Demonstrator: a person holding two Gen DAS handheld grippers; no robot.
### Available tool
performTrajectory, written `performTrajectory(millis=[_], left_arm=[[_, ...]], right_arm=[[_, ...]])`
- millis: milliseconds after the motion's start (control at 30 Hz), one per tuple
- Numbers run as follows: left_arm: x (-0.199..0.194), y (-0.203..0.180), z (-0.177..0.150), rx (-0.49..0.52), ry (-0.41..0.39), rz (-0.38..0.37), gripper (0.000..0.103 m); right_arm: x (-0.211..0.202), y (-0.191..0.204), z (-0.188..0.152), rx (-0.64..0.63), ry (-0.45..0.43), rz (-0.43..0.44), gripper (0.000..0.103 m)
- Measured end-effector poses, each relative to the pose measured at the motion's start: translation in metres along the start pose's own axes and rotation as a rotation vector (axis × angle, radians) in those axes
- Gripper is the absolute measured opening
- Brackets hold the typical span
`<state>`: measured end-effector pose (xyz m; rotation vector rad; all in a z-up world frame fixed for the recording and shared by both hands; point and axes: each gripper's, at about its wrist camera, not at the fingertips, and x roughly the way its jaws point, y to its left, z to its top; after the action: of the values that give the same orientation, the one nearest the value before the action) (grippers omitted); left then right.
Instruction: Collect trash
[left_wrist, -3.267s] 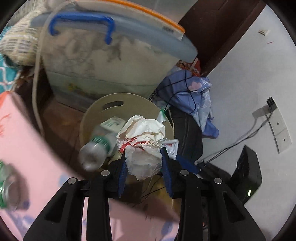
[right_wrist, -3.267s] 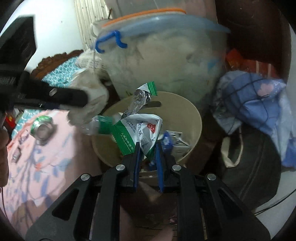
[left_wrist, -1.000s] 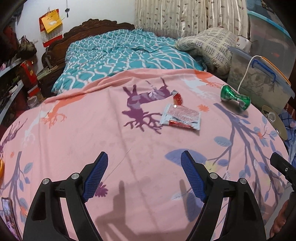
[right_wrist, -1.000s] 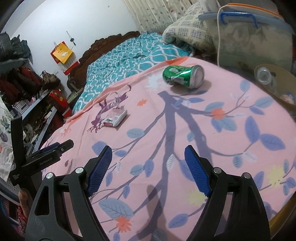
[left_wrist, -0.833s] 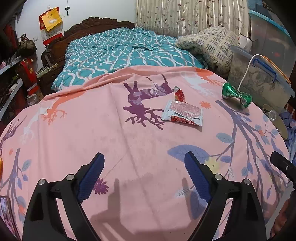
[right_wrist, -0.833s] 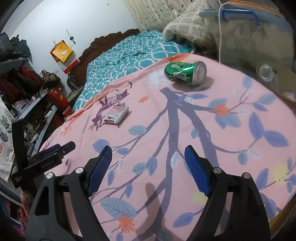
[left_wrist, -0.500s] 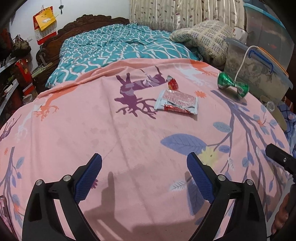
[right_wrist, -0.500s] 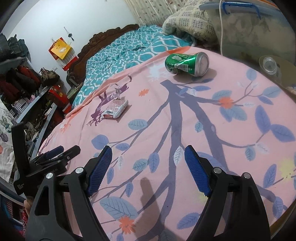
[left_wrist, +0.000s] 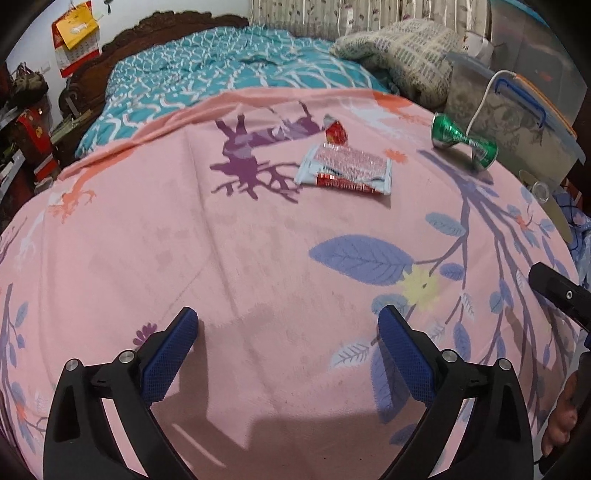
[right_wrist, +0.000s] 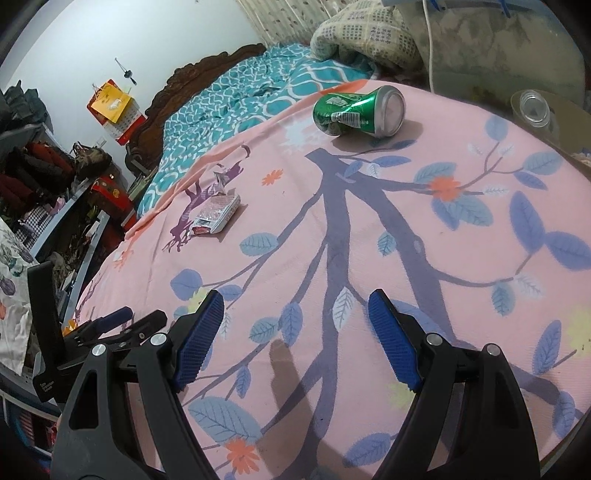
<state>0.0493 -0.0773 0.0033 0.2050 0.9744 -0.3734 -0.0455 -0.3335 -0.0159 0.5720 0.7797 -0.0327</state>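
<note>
A white-and-red snack wrapper (left_wrist: 345, 170) lies flat on the pink blanket (left_wrist: 258, 251), with a small red wrapper (left_wrist: 336, 133) just behind it. A crushed green can (left_wrist: 463, 142) lies near the bed's right edge. My left gripper (left_wrist: 288, 314) hovers over the blanket short of the wrappers, its jaws opening with nothing between them. My right gripper (right_wrist: 296, 295) stands open and empty over the blanket, the green can (right_wrist: 358, 110) ahead of it and the snack wrapper (right_wrist: 216, 214) off to the left.
A tan bin (left_wrist: 554, 218) with a clear bottle (right_wrist: 533, 107) in it stands past the bed's right edge, beside a clear storage box (left_wrist: 517, 122) and a white cable. A patterned pillow (left_wrist: 402, 55) and teal quilt (left_wrist: 221, 74) lie behind. Cluttered shelves (right_wrist: 55, 184) stand at the left.
Both grippers left the bin, where they held crumpled trash, and now hang empty over the bed. Over the last second the left jaws spread wider and the left gripper sank toward the blanket.
</note>
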Motion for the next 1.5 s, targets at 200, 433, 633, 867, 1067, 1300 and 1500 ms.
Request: performTrajectory(millis=[200,433,633,867,1067,1300,1500], left_arm=[[-0.0016,0.0045,-0.0012,-0.023,-0.009,-0.016,0.094],[-0.0028,0.0075,-0.0003,-0.042,-0.018,-0.024,0.094],[-0.0025,0.0104,-0.0006,-0.064,-0.018,-0.023,0.094],[0.0012,0.01,-0.0002,-0.057,0.007,-0.006,0.094],[0.0014,0.0078,-0.0006,-0.039,0.015,0.0,0.094],[0.0012,0.0084,-0.001,-0.046,0.018,-0.006,0.094],[0.0008,0.009,-0.0011,-0.05,0.015,-0.004,0.094]], right_arm=[[0.0007,-0.0004,-0.0005,0.002,-0.001,0.0,0.081],[0.0007,-0.0003,-0.0005,0.0,-0.001,-0.002,0.081],[0.0006,0.0001,-0.0008,0.0,-0.002,-0.002,0.081],[0.0009,-0.0015,0.0,-0.011,-0.008,0.001,0.082],[0.0009,-0.003,0.0,-0.023,-0.015,0.003,0.082],[0.0013,-0.0025,-0.0007,-0.029,-0.02,0.011,0.083],[0.0016,-0.0025,-0.0012,-0.028,-0.021,0.014,0.083]])
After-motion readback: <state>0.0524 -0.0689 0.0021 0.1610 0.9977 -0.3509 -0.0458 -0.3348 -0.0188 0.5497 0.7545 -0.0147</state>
